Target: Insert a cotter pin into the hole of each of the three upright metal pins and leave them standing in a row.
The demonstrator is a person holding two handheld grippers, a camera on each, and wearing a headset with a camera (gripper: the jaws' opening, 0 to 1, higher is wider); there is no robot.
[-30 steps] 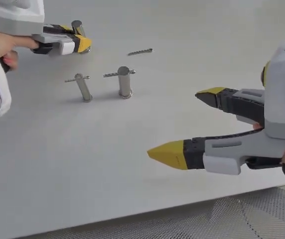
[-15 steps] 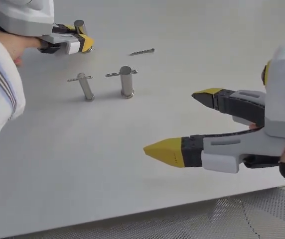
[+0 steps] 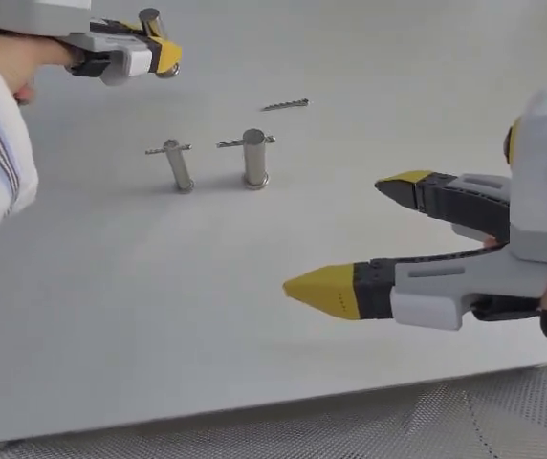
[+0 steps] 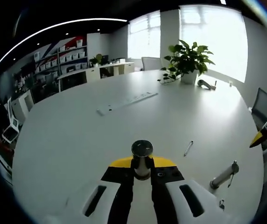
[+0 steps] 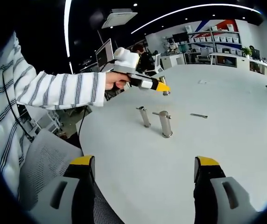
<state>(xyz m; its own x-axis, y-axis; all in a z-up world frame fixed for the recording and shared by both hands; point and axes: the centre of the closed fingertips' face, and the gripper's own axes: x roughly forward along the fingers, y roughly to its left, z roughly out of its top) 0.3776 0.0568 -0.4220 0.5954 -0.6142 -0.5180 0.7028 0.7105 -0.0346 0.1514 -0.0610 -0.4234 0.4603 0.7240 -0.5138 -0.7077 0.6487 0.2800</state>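
A: Change since one second ago?
B: Left tongs (image 3: 164, 53), clenched on the smooth cylindrical steel pin (image 4: 142, 154), have moved farther beyond the thick upright pin (image 3: 254, 158).
A: Other items?
B: Thin upright pin (image 3: 179, 164) stands beside it, both cross-fitted. The wavy loose cotter pin (image 3: 286, 104) lies beyond on the matte bench (image 3: 159, 316). Right tongs (image 3: 334, 234) are spread, empty.

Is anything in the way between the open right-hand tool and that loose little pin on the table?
Nothing visible. Only bare table separates the right tool from the loose cotter pin; the nearest standing pin sits aside.
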